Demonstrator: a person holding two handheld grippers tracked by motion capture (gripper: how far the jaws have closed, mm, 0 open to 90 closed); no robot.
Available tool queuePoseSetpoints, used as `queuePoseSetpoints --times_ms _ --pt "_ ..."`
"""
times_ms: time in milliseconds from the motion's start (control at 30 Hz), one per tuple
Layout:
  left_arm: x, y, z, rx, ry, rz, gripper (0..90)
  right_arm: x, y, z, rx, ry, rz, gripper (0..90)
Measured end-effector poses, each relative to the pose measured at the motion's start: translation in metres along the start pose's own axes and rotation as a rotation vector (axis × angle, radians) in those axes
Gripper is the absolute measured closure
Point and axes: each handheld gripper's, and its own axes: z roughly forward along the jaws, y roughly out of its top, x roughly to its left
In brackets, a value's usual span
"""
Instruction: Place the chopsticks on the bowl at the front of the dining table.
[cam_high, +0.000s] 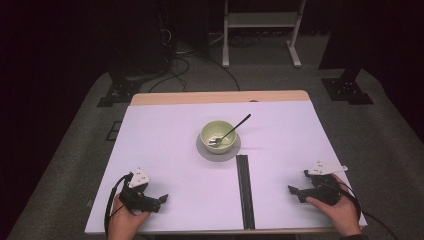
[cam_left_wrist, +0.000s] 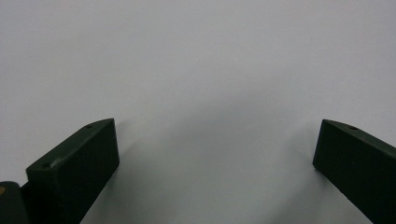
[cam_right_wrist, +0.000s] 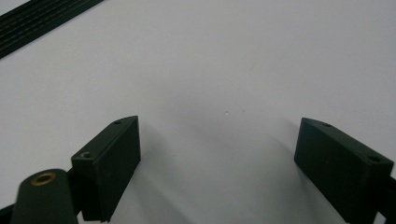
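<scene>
A pale green bowl (cam_high: 218, 136) stands on a grey round mat (cam_high: 202, 150) in the middle of the white table (cam_high: 160, 140). A black-handled spoon (cam_high: 235, 127) leans in the bowl, its handle pointing to the back right. My left gripper (cam_high: 161, 199) rests near the front left edge, held by a hand. In the left gripper view the left gripper (cam_left_wrist: 217, 147) is open over bare table. My right gripper (cam_high: 292, 190) rests near the front right, and in its own view the right gripper (cam_right_wrist: 219, 144) is open with nothing between its jaws.
A black ribbed strip (cam_high: 244, 190) runs from the mat toward the front edge, between the two grippers; the black ribbed strip (cam_right_wrist: 42, 21) also crosses the upper left of the right gripper view. Beyond the table lie cables, stand bases and a white frame (cam_high: 260, 30) on the floor.
</scene>
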Motion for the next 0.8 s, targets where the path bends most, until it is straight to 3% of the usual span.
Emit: queuePoseSetpoints --times_ms 800 --pt "0.000 0.000 0.000 -0.001 0.000 0.000 0.0 0.010 0.014 -0.002 -0.040 0.037 -0.005 13.4"
